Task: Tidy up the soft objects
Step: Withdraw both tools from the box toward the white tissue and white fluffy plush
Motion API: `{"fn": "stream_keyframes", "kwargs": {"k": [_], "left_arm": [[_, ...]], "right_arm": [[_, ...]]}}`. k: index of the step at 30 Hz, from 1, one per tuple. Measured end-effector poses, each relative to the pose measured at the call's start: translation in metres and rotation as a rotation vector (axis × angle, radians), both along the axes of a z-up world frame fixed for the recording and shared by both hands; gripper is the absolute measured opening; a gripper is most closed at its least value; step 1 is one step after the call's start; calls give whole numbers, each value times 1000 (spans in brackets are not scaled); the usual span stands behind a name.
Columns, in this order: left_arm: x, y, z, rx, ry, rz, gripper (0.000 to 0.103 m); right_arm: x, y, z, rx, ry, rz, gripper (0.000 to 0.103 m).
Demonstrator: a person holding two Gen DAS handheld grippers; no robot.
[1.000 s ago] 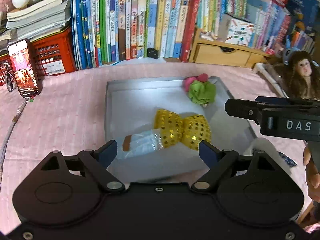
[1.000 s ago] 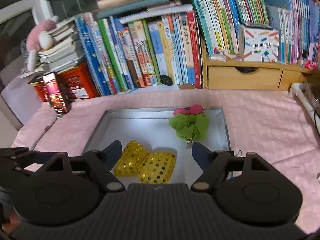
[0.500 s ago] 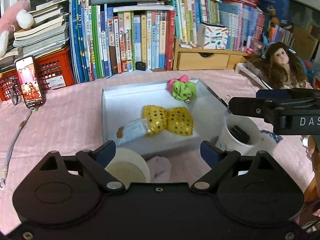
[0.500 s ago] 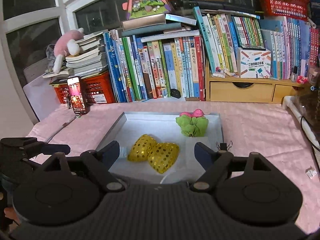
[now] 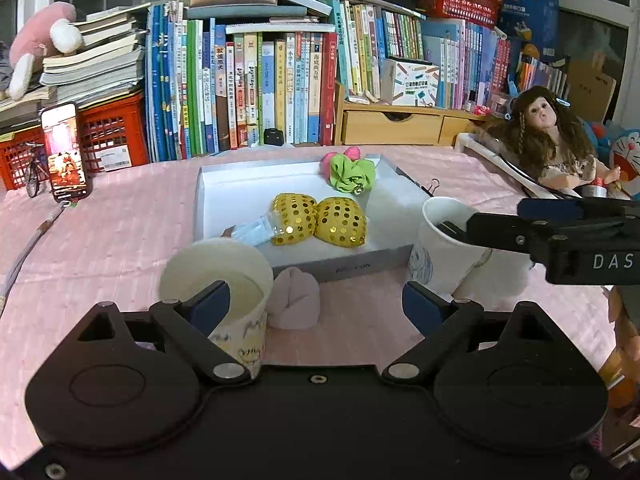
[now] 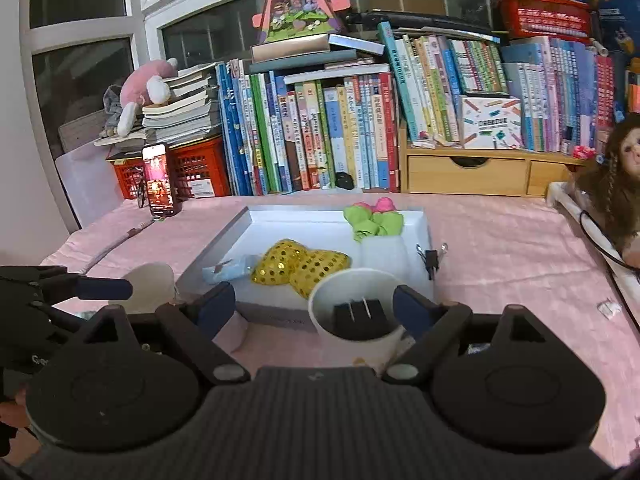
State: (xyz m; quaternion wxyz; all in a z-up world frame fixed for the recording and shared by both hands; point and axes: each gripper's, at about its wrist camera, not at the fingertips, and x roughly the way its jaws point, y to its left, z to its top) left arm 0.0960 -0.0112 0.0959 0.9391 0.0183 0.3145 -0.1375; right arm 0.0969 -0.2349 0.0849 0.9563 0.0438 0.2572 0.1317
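Note:
A shallow grey tray holds a yellow sequined bow, a green and pink scrunchie and a bluish wrapped item. A pale pink soft lump lies on the cloth before the tray, between the fingers of my left gripper, whose jaws are opening and touch nothing. A cream paper cup stands by its left finger. My right gripper is open around a white cup holding a black plug; its pads do not press the cup.
A pink cloth covers the table. A phone leans on red crates at the left, books and wooden drawers line the back, and a doll sits at the right. A binder clip lies by the tray.
Both grippers have drawn back from the tray towards the near edge. The two cups and the pink lump have come into view. Both pairs of jaws stand a little wider.

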Motion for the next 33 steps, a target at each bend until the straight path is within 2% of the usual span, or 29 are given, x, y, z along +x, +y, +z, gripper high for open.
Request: {"fn": "stream_keyframes", "kwargs": {"k": [3, 6, 15, 21, 28, 33], "left_arm": [[-10, 1, -7, -1, -32, 13, 95], [-23, -3, -13, 30, -89, 22, 96], [-43, -21, -17, 96, -165, -30, 96], [-49, -33, -22, 69, -157, -72, 97], [-54, -58, -45, 47, -155, -112, 97], [-52, -76, -56, 28, -139, -119, 93]], "right_arm": [[-9, -5, -7, 0, -11, -20, 92], [-18, -8, -14, -16, -23, -44, 92], [-31, -17, -30, -46, -25, -86, 93], [-34, -27, -38, -59, -19, -120, 93], [-37, -43, -50, -62, -8, -168, 93], [-40, -51, -56, -68, -12, -193, 89]]}}
